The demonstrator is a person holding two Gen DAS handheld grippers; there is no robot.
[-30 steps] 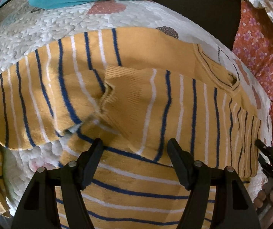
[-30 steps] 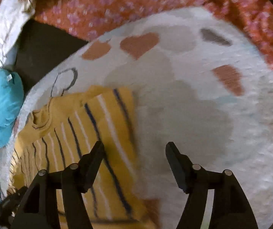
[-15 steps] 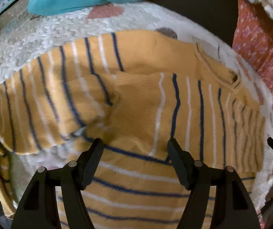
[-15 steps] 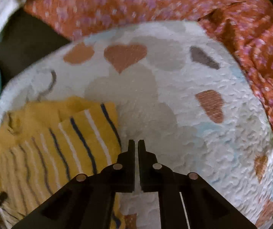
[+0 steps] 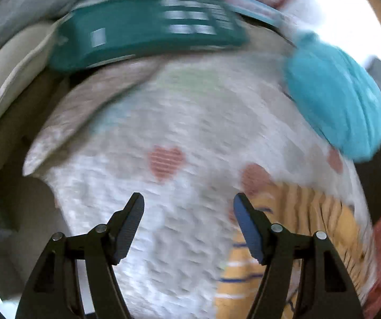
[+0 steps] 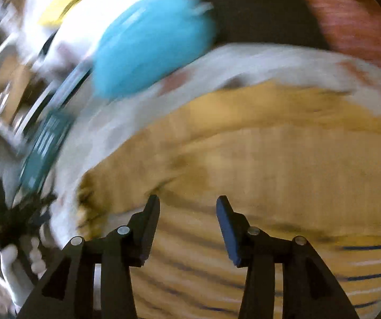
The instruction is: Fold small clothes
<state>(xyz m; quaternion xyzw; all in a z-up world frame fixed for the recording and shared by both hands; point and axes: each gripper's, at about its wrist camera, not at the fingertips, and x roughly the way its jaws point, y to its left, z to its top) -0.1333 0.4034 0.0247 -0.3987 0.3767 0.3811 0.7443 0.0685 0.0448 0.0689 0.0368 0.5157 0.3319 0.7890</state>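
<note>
Black left gripper [image 5: 189,207] is open and empty, jaws wide apart. Half a second ago it sat over the yellow striped sweater with a sleeve folded across the body; now it has swung off, and only white quilt with pink hearts [image 5: 163,164] shows between its fingers. The yellow striped sweater [image 5: 291,239] now lies at 4 o'clock from this gripper, partly behind the right finger. Heavy blur, so a fast sweep.

Right gripper [image 6: 187,207] was clenched shut over bare quilt 0.5 s ago; now it is released, jaws parted with nothing between them, and it points over the sweater [image 6: 270,159], which fills the view from centre to 3 o'clock.

Judgement: sleeve fold looks finished and both tools are repositioning, probably for the next fold or a smoothing pass; contact with fabric can't be told through the blur.

Farther out: teal garment [image 5: 336,111] at 2 o'clock in the left view, dark green box [image 5: 147,34] at 12. Left gripper shows as a dark smear at 8 o'clock in the right view.
</note>
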